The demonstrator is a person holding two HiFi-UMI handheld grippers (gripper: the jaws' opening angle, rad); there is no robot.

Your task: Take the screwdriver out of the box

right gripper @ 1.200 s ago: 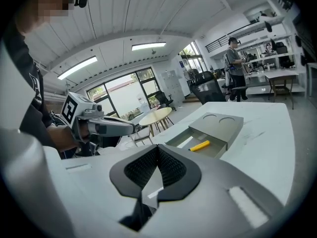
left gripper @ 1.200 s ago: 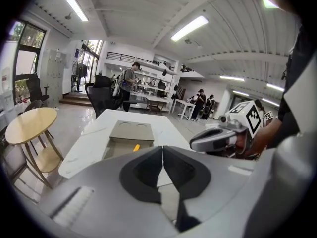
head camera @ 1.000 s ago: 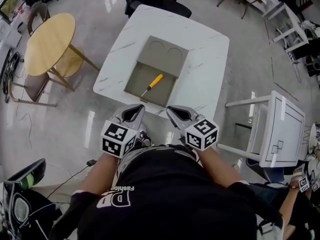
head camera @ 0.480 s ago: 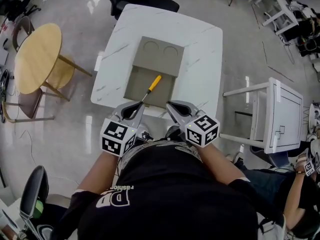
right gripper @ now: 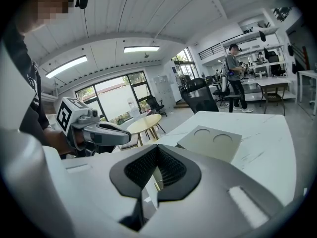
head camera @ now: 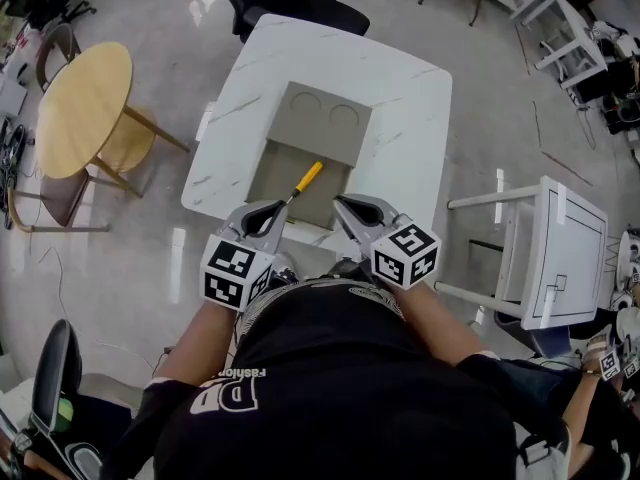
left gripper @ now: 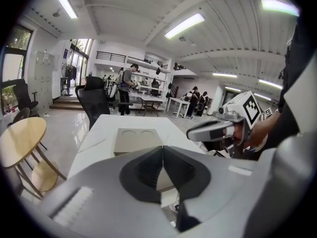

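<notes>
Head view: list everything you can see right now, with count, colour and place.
table: one, white marble, centre
box: one, grey-brown, open, on the table's near half
lid: one, grey-brown with two round dents, at the box's far edge
screwdriver: one, yellow handle, lying inside the box
round table: one, light wood, left
office chair: one, black, beyond the table
side table: one, white, right
left gripper: grey, jaws together, empty, near the box's near edge
right gripper: grey, jaws together, empty, beside it
</notes>
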